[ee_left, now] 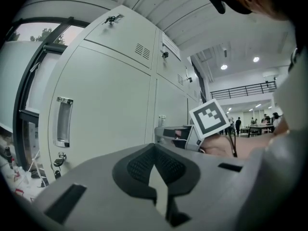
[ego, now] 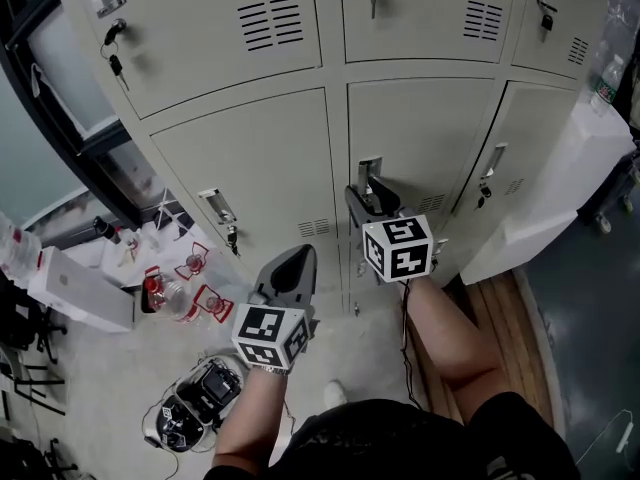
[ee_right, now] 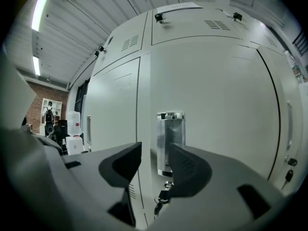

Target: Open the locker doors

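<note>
Beige lockers fill the head view. The lower middle door (ego: 425,133) is closed and has a metal recessed handle (ego: 369,172) with a key hanging below. My right gripper (ego: 366,201) points level at that handle from just in front. In the right gripper view its jaws (ee_right: 154,154) stand apart and empty, and the handle (ee_right: 170,134) shows through the gap. My left gripper (ego: 300,256) hovers before the seam between the lower left door (ego: 250,158) and the middle one. Its pads (ee_left: 155,154) meet on nothing. The left door's handle (ee_left: 64,121) lies off to its left.
A pale panel (ego: 565,183) juts out from the lockers at the right, beside the lower right door's handle (ego: 492,164). On the floor at the left lie a white box (ego: 78,290), bottles and red items (ego: 185,290), and a cabled device (ego: 200,393). Upper doors (ego: 230,18) are closed.
</note>
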Available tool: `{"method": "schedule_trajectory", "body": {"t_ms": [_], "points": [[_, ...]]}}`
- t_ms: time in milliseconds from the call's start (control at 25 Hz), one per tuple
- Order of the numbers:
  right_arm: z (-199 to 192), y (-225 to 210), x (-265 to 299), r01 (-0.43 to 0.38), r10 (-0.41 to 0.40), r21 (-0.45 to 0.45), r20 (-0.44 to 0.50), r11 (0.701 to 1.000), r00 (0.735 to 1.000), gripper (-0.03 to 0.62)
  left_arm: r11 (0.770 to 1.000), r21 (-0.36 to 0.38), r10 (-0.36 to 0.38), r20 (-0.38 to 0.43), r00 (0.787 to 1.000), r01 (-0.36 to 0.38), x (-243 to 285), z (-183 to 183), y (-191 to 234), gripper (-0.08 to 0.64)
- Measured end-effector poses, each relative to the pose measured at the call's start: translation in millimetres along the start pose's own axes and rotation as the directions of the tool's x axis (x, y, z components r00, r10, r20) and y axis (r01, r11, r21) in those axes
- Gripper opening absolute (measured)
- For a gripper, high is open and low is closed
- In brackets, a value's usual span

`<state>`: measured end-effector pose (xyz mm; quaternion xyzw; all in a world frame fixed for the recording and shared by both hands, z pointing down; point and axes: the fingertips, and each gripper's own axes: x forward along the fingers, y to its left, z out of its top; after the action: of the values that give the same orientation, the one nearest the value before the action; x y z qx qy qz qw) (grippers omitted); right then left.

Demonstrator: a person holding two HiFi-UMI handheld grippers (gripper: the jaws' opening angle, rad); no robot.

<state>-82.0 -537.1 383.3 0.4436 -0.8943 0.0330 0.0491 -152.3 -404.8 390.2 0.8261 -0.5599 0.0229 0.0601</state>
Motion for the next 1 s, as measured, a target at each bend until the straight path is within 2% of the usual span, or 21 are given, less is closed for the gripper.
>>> {"method": "schedule_trajectory", "body": {"t_ms": [320, 440, 680, 1000], "points": [[-3.0, -3.6, 17.2, 0.045, -0.045, -0.022, 0.001, 0.999, 0.999, 0.180, 1.000, 0.002, -0.027, -0.013, 1.000, 0.027, 9.5, -3.7, 11.2, -0.002], [-1.9, -0.8, 18.5, 0.052, -0.051, -0.050, 0.014, 0.997, 0.999, 0.152, 0.999, -0.002, -0.034, -0.014, 0.999, 0.034, 13.4, -4.7, 16.1, -0.002], [-2.9, 0.4, 20.2, 0.002, -0.001, -0.045, 0.007, 0.999, 1.000, 0.147, 0.998, -0.007, -0.066, -0.015, 0.998, 0.066, 24.0, -6.0, 15.3, -0.002], [-3.4, -0.6, 18.5, 0.016, -0.016, -0.052, -0.004, 0.998, 1.000, 0.140, 0.997, -0.013, -0.082, -0.008, 0.997, 0.082, 27.3, -5.6, 13.3, -0.002]]}}
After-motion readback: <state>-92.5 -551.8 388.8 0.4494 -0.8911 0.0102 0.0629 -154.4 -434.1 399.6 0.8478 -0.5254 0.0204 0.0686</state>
